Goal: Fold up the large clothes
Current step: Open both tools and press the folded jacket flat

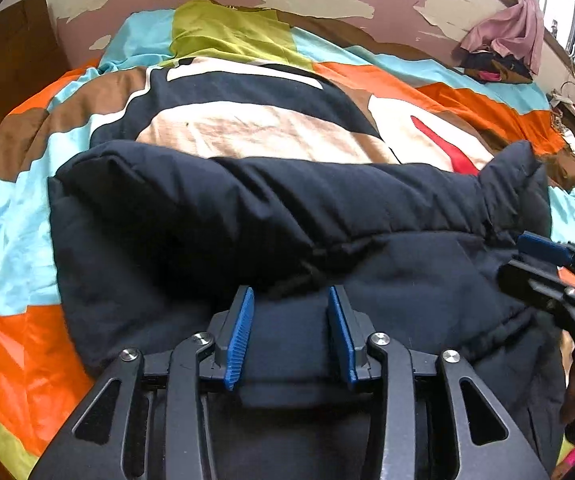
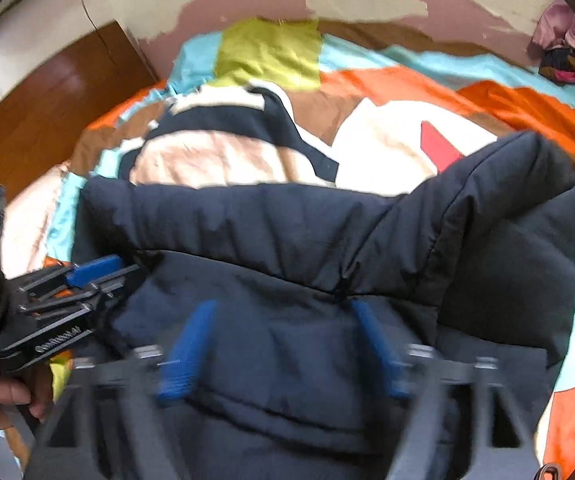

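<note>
Navy puffer jacket (image 1: 287,216) lies on the bed (image 1: 11,256), directly ahead of both claws. One sleeve looks folded across; body folds remain. Left claw (image 1: 291,336) released, empty. Right claw (image 2: 283,344) released, blurred.

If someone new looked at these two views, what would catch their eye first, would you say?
First the bulky dark navy padded jacket, lying across the near part of the bed with one sleeve folded over its body. Next the patchwork bedspread beneath it, in loud orange, turquoise, brown and lime blocks. Then the blue-padded left gripper and right gripper, both open just above the jacket.
</note>
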`<state>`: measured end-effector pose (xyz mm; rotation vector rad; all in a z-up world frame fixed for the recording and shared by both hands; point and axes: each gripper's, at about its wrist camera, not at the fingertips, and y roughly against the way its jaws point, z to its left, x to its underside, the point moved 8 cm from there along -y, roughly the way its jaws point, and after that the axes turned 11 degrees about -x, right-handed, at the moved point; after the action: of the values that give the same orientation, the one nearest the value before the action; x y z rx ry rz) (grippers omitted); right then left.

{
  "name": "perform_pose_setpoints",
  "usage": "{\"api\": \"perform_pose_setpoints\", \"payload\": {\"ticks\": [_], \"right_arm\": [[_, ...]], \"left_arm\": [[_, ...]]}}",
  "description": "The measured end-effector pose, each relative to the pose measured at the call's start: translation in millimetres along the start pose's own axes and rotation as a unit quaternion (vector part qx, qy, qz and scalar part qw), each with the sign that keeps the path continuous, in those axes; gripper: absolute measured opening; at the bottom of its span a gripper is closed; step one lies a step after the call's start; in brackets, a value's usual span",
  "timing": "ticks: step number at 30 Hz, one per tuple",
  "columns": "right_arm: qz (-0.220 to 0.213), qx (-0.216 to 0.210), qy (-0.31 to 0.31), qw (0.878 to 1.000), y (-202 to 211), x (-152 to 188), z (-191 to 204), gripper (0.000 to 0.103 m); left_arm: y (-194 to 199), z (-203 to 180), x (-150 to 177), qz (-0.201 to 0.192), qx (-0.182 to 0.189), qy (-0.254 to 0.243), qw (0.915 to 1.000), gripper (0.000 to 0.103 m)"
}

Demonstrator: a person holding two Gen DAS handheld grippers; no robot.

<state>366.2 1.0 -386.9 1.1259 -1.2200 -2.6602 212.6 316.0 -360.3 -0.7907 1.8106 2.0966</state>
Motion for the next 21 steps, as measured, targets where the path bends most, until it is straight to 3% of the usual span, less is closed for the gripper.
{"api": "perform_pose_setpoints", "payload": {"ticks": [6, 16, 21], "right_arm": [[-0.007, 0.002, -0.001, 1.000, 23, 15, 8, 0.088], [0.005, 0.005, -0.014, 1.000, 48, 50, 9, 0.092], [0.015, 0.004, -0.006, 1.000, 62, 68, 16, 0.093]], "left_arm": [[18, 6, 19, 0.005, 0.001, 0.016, 0.9999, 0.058], [42, 17, 53, 0.046, 0.012, 0.065, 0.9968, 0.058], [68, 18, 72, 0.046, 0.011, 0.066, 0.9967, 0.058]]}}
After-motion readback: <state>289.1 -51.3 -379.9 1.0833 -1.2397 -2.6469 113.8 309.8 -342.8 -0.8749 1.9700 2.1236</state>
